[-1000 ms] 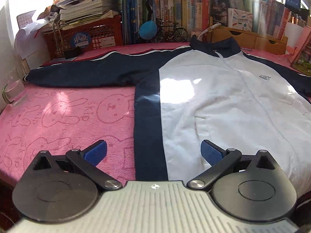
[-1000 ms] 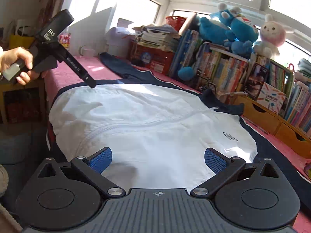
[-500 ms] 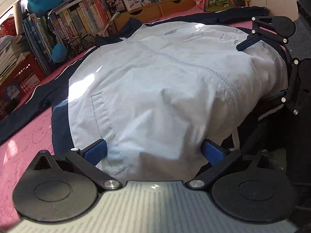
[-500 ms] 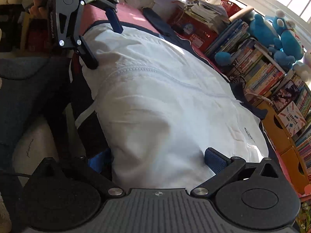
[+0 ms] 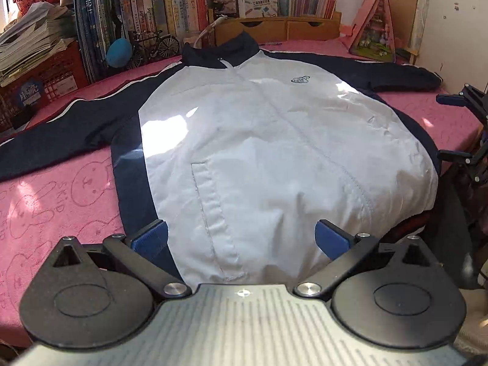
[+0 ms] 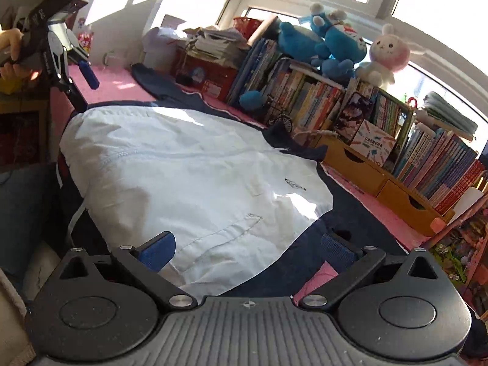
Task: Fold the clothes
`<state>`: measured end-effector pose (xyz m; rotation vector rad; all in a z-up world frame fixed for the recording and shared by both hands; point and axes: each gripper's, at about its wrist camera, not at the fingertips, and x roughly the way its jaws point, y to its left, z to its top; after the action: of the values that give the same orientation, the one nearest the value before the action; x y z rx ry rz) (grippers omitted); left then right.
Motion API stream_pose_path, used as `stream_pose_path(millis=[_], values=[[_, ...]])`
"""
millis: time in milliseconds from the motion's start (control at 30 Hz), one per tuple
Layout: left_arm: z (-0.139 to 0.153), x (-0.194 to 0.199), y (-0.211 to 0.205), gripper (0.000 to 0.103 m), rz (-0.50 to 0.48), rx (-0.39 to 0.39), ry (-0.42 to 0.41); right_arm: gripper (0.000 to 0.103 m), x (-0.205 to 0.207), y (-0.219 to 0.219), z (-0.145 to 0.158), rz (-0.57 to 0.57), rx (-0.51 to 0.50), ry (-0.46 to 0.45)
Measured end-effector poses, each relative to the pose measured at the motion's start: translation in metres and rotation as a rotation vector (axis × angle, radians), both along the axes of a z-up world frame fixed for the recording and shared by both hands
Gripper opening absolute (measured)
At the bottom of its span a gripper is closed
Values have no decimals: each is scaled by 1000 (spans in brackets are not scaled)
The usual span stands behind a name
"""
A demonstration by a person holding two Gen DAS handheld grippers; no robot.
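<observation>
jacket (image 5: 274, 152) lying flat, front up, sleeves spread, on the pink tabletop (image 5: 55, 201) | left tool (image 5: 241, 238) hanging spread at the jacket's hem | right tool (image 6: 247, 247) gaping by its side panel | advice: each pinching a hem corner, both layers, lifting evenly

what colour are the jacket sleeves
Dark navy, with a thin white stripe along the sleeves; the jacket front is white. Clearest in the left wrist view.
</observation>
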<state>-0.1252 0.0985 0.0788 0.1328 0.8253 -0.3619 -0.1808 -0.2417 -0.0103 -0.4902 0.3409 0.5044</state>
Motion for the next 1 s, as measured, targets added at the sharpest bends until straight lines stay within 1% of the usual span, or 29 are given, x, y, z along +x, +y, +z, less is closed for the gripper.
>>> stream_pose_path(millis=[33,67,133,167,233,300,333,467,533,600,633,667,700,733,767,833,867,933,1000], values=[[4,14,-10,103,8,-36,4,103,11,-2,4,-77,33,-17],[4,30,-27,103,13,-35,4,103,23,-3,6,-159,58,-29],[3,63,-61,103,22,-30,5,103,57,-8,2,-339,41,-6],[-1,81,-81,103,19,-18,10,103,74,-10,-3,-410,22,6],[-11,110,-118,103,5,-6,23,103,101,-14,-11,-476,8,21],[-24,143,-147,103,-12,-7,51,103,125,-19,-15,-493,30,59],[-29,157,-160,103,-14,-6,65,103,141,-24,-16,-496,57,92],[-53,204,-199,103,18,26,102,103,203,-50,-17,-477,163,221],[-65,221,-214,103,37,48,112,103,235,-65,-23,-441,196,336],[-78,230,-225,103,36,70,129,103,269,-83,-33,-409,242,443],[-83,232,-229,103,32,82,130,103,282,-92,-31,-429,235,454],[-87,231,-233,103,26,95,117,103,293,-102,-29,-469,235,445],[-87,230,-234,103,17,92,96,103,302,-112,-30,-535,240,438],[-85,230,-235,103,14,100,97,103,310,-123,-30,-605,257,433],[-84,231,-237,103,12,108,99,103,312,-136,-30,-681,312,433],[-80,233,-237,103,12,113,97,103,303,-151,-29,-759,421,433],[-76,235,-237,103,16,108,87,103,295,-153,-28,-745,464,440],[-68,241,-239,103,15,93,69,103,274,-153,-28,-659,550,454],[-64,252,-248,103,8,88,54,103,257,-142,-27,-560,571,456]])
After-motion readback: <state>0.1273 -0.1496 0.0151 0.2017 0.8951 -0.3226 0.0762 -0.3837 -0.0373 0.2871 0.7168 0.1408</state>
